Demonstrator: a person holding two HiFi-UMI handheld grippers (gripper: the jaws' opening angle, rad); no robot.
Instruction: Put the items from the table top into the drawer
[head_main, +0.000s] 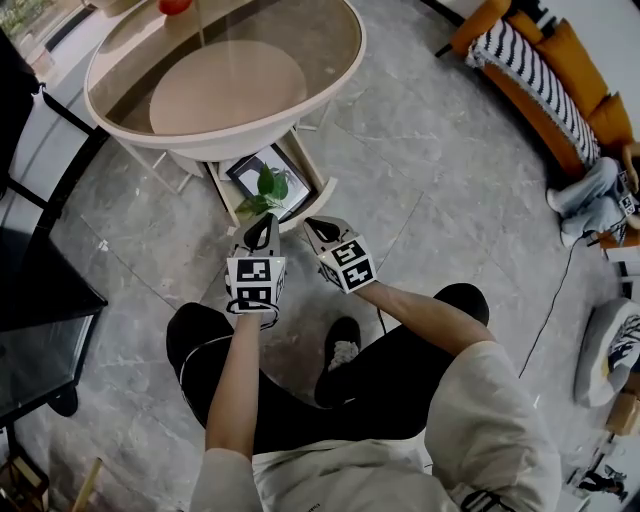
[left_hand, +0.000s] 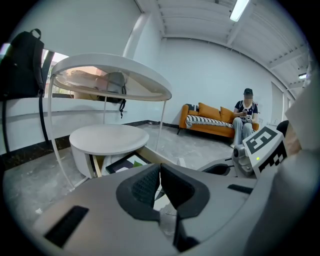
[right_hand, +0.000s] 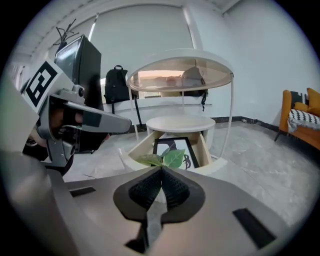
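While both of my hand-held grippers hang in front of the open drawer (head_main: 320, 175), I log the scene.

Counter (head_main: 345, 60): one. The oval top is clear tinted glass in a smooth white rim, on thin white legs, with a round white drum below.

Drawer: one, pale wood with straight sides. It is pulled out from the drum over the floor (head_main: 420, 170), which is glossy grey marbled tile.

In the drawer:
- One framed picture (head_main: 248, 170), lying flat, with a black frame, a white mat and a dark print.
- One plant (head_main: 272, 184) with broad, smooth green leaves, toward the drawer's front.

On the glass top: one red thing (head_main: 176, 5) at the far edge, cut off by the frame; I cannot tell its shape.

Left hand-held gripper (head_main: 262, 224): grey matte shell and black ribbed pads (left_hand: 142, 187). The tips are pressed together with nothing between them.

Right hand-held gripper (head_main: 318, 228): same build, jaws fully together, nothing held. The leaves show just past its tips, apart from them.

Marker cubes: two, one per hand-held gripper. The left marker cube (head_main: 255, 280) and the right marker cube (head_main: 350, 265) are white with black square patterns.

Background: one orange sofa (left_hand: 210, 117) with a black-and-white striped throw, and one black backpack (right_hand: 116, 82).
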